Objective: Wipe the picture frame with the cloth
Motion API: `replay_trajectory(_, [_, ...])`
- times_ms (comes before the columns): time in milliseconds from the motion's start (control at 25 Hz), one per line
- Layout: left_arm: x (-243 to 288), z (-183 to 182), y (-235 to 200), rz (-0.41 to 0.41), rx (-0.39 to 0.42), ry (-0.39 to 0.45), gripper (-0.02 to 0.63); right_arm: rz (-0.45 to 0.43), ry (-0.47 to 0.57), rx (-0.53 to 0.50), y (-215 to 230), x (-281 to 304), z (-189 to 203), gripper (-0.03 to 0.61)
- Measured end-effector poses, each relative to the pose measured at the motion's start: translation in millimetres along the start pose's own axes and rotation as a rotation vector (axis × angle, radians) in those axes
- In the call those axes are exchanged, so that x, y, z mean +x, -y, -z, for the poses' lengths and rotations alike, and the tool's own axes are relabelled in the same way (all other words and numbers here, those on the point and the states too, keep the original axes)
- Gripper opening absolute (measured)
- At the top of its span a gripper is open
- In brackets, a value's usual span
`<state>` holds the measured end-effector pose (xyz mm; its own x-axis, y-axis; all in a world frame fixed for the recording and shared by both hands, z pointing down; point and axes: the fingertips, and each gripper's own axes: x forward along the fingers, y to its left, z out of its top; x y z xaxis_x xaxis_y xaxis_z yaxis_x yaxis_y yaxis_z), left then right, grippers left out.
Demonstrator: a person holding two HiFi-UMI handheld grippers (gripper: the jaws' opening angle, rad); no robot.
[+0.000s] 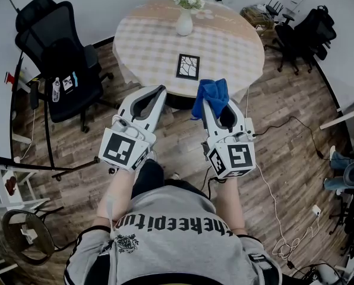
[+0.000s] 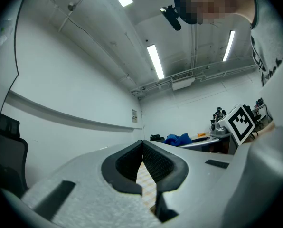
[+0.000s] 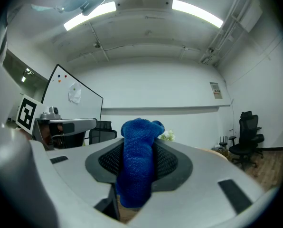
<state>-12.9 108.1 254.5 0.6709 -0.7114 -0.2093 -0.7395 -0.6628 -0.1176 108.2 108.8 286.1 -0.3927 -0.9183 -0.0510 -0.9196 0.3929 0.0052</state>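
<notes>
A small black picture frame (image 1: 187, 66) lies flat on the round table (image 1: 147, 46) with the checked cloth, near its front edge. My right gripper (image 1: 209, 100) is shut on a blue cloth (image 1: 211, 95), which bunches between the jaws (image 3: 139, 160) and hangs just short of the table's near edge. My left gripper (image 1: 159, 92) is shut with nothing in it, its tips meeting (image 2: 143, 146), held beside the right one in front of the table. Both grippers point up and toward the table.
A white vase of flowers (image 1: 185, 13) stands behind the frame. A black office chair (image 1: 58, 58) sits at the left, more chairs (image 1: 304, 34) at the back right. Cables (image 1: 284, 230) trail over the wooden floor at the right.
</notes>
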Motion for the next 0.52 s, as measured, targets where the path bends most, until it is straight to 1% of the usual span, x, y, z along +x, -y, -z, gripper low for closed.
replay_trajectory(520, [5.4,0.3,4.2,0.0,0.006,-0.006,0.015,-0.004,0.012,0.006,6.1,-1.2,-2.2,0.147])
